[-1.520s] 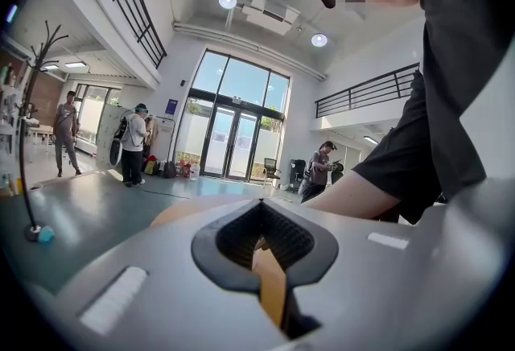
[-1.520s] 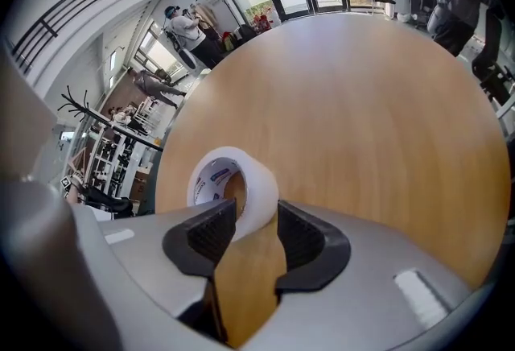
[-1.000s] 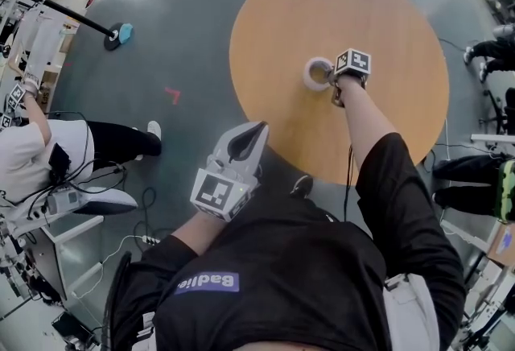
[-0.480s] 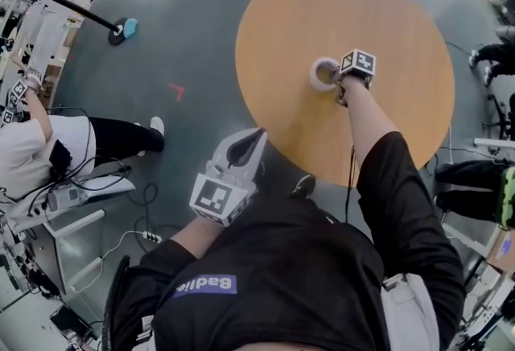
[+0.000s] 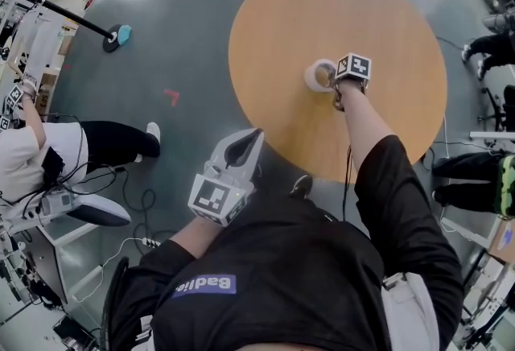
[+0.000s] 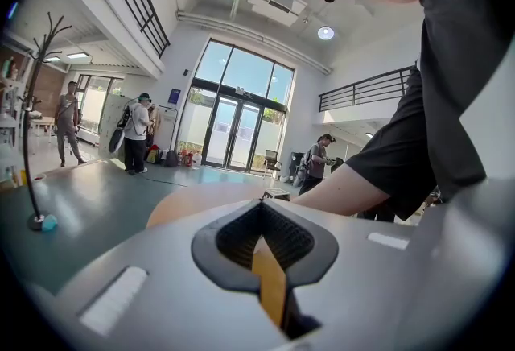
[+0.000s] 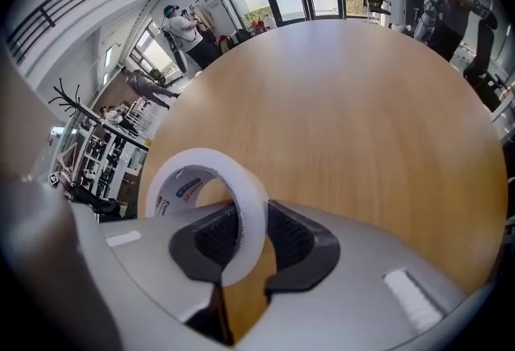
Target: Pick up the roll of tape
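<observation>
A white roll of tape (image 5: pixel 310 78) stands on edge near the middle of the round wooden table (image 5: pixel 378 19). My right gripper (image 5: pixel 331 80) points steeply down at it. In the right gripper view the jaws have just been closing, and they now pinch the roll of tape (image 7: pixel 211 158) by its wall, one pad inside the ring and one outside, at my right gripper (image 7: pixel 241 238). My left gripper (image 5: pixel 256 135) hangs off the table over the floor, near my body, with nothing in it. Seen from its own camera, the left gripper (image 6: pixel 260 212) has its tips together.
The table's near edge (image 5: pixel 298 166) runs between my two hands. A seated person (image 5: pixel 32 156) and cables lie at the left. A stand with a round base (image 5: pixel 117 37) sits on the grey floor. Other people's legs (image 5: pixel 475 172) are at the right.
</observation>
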Demonstrator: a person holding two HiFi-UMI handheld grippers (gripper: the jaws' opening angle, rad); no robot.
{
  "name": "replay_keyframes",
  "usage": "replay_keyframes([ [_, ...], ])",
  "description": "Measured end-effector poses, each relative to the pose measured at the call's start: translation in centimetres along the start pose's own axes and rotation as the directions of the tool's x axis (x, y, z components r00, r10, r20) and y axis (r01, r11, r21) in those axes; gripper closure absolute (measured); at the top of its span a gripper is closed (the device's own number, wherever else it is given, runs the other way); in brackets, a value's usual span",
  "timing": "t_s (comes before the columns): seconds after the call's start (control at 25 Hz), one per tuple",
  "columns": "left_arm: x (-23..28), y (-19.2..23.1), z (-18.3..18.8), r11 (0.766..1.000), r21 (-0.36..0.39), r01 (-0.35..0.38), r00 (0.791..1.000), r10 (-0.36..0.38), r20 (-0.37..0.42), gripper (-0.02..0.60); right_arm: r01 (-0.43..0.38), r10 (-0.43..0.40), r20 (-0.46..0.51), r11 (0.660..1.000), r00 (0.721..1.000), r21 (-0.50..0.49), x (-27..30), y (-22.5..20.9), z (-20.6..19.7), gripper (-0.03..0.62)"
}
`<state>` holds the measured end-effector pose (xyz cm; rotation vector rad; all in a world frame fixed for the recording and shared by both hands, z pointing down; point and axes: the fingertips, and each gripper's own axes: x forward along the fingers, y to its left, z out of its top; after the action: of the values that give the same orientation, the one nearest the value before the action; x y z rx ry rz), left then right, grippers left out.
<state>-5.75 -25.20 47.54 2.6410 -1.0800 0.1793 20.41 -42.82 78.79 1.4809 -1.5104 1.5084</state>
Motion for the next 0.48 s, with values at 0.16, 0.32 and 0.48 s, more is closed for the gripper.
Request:
replay_keyframes([
  [0.16, 0.2, -1.1, 0.1, 0.999, 0.011, 0.044, 0.999, -0.045, 0.017, 0.561, -0.049, 0.048, 0.048, 0.999, 0.998, 0.024, -1.8, -0.1, -0.8, 0.499],
  [0.32, 0.2, -1.4, 0.7, 0.996, 0.025, 0.085, 0.996, -0.086, 0.036, 0.561, -0.122, 0.116, 0.100, 0.991, 0.988, 0.062, -3.7, 0.5, -2.6, 0.500],
  [0.48, 1.0, -2.6, 1.3, 0.991, 0.024, 0.130, 0.991, -0.130, 0.024, 0.561, -0.176, 0.158, 0.153, 0.978, 0.976, 0.116, -6.0, -0.7, -4.7, 0.500],
])
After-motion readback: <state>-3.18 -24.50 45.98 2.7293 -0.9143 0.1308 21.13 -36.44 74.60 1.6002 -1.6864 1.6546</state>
